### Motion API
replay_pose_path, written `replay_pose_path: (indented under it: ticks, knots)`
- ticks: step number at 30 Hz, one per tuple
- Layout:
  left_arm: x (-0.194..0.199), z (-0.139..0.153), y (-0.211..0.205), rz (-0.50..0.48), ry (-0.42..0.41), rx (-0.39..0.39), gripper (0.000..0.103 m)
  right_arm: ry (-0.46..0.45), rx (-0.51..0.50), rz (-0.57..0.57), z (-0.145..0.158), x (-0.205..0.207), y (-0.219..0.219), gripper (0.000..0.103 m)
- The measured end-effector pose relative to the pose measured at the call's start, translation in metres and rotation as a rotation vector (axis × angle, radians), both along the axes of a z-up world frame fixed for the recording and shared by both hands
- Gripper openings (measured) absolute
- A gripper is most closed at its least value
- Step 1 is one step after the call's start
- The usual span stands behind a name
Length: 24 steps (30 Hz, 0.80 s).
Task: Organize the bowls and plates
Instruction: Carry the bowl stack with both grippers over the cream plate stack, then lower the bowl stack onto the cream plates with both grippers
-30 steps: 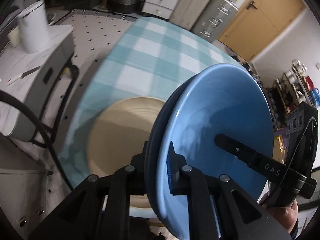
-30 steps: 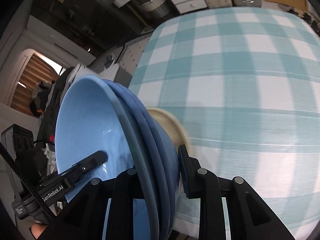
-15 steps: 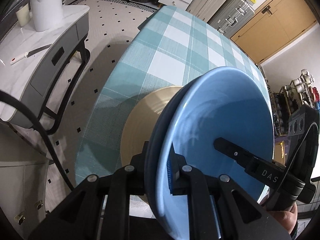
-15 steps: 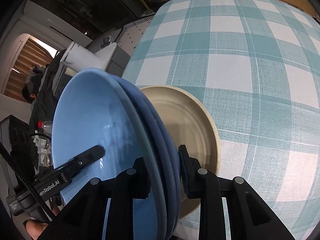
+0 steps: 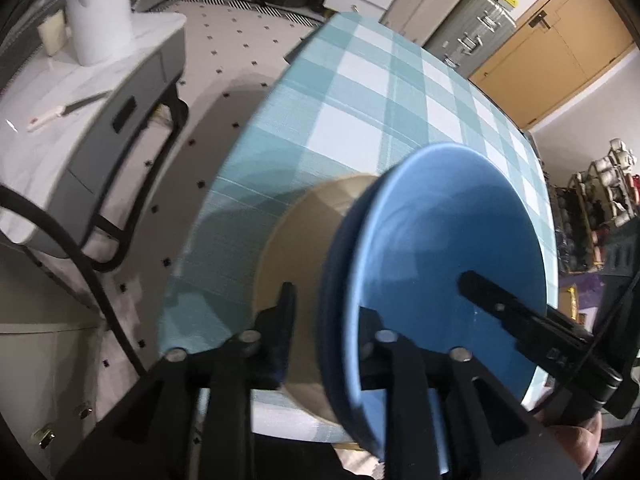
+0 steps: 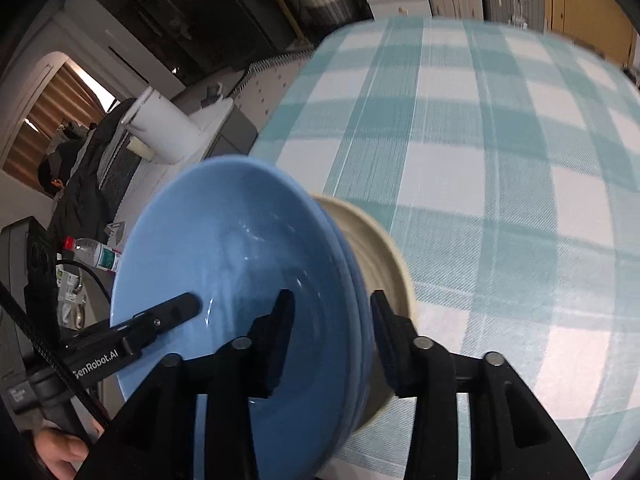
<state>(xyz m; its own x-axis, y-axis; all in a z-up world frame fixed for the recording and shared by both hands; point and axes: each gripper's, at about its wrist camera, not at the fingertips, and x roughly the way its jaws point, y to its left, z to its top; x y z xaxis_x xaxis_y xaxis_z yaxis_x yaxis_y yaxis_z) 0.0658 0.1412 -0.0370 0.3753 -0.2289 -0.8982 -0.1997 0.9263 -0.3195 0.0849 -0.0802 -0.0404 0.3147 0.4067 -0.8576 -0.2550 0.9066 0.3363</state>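
A stack of blue plates (image 5: pixel 452 248) sits on a beige plate (image 5: pixel 296 240) near the edge of the table with the teal checked cloth (image 5: pixel 372 92). My left gripper (image 5: pixel 324 312) is open, its jaws spread apart on either side of the blue rim. My right gripper (image 6: pixel 332 316) is open too, straddling the opposite rim of the blue plates (image 6: pixel 224 256) with gaps on both sides. The beige plate (image 6: pixel 372 240) shows under the stack. Each gripper shows in the other's view.
A grey side table (image 5: pixel 92 92) with a white canister (image 5: pixel 100 12) and a knife stands left of the table. Drawers, suitcases and a wooden door (image 5: pixel 552 44) line the far wall. A water bottle (image 6: pixel 96 252) lies beyond the table edge.
Both grippers have opened and let go of the blue plates, which have come down onto the beige plate. Both views have pulled back a little.
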Motion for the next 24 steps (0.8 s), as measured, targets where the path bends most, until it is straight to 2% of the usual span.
replay_pose_path:
  ticks: [1, 4, 8, 10, 12, 15, 18, 24]
  knots:
    - [-0.003, 0.002, 0.001, 0.011, -0.012, 0.016, 0.046, -0.022, -0.006, -0.003, 0.005, -0.003, -0.002, 0.050]
    - [-0.011, 0.012, 0.000, 0.015, -0.059, 0.027, 0.048, -0.116, 0.003, -0.002, 0.022, -0.015, -0.011, 0.050]
    - [-0.029, 0.032, -0.009, 0.040, -0.144, 0.114, 0.051, -0.238, 0.015, -0.005, 0.047, -0.039, -0.027, 0.054]
    - [-0.039, 0.042, -0.015, 0.039, -0.196, 0.147, 0.068, -0.305, 0.023, 0.005, 0.059, -0.053, -0.034, 0.062]
    - [-0.047, 0.049, -0.022, 0.027, -0.249, 0.171, 0.080, -0.392, 0.017, 0.014, 0.074, -0.072, -0.043, 0.071]
    - [-0.061, 0.060, -0.038, -0.001, -0.322, 0.223, 0.080, -0.518, 0.036, 0.025, 0.088, -0.100, -0.061, 0.083]
    - [-0.078, 0.071, -0.055, -0.024, -0.410, 0.247, 0.082, -0.586, 0.065, 0.025, 0.099, -0.124, -0.079, 0.085]
    - [-0.113, 0.089, -0.085, -0.039, -0.612, 0.274, 0.098, -0.673, 0.076, -0.016, 0.105, -0.161, -0.112, 0.093]
